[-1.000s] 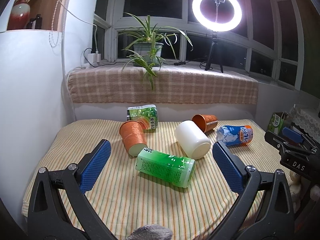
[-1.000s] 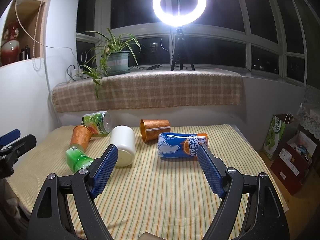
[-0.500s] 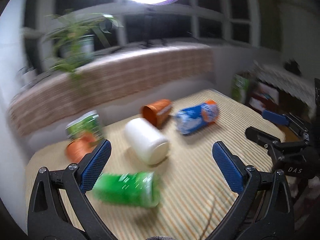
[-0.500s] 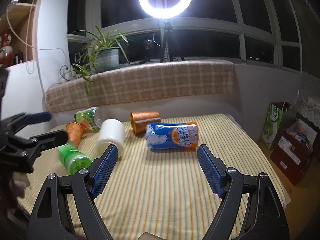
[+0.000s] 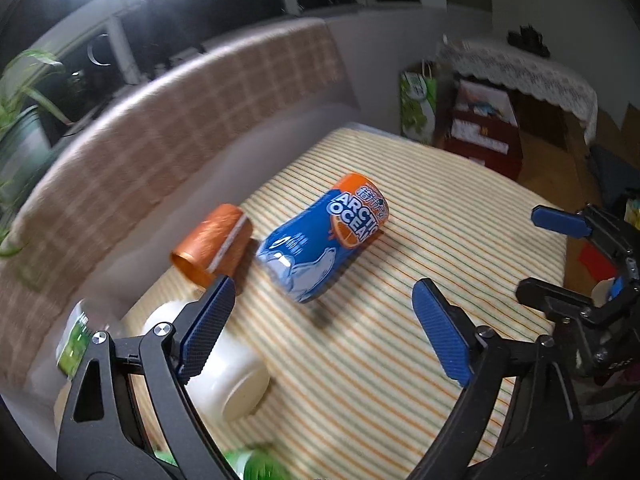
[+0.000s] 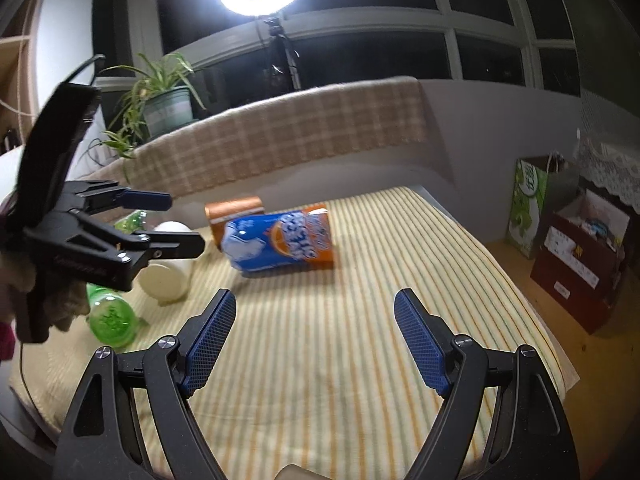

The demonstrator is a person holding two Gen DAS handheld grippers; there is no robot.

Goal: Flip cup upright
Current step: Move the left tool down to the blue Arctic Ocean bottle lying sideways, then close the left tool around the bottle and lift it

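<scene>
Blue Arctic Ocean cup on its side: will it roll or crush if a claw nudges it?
The blue Arctic Ocean cup lies on its side on the striped tablecloth, so it likely rolls, curving because it tapers. It looks thin-walled, probably light and crushable. The copper cup behind may block it.

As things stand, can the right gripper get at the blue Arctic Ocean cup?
Probably yes. The right gripper is open and empty, and the blue cup, lying on its side, sits ahead of it across bare striped cloth. The left gripper hovers off to the side over the white cup, not between them.
</scene>
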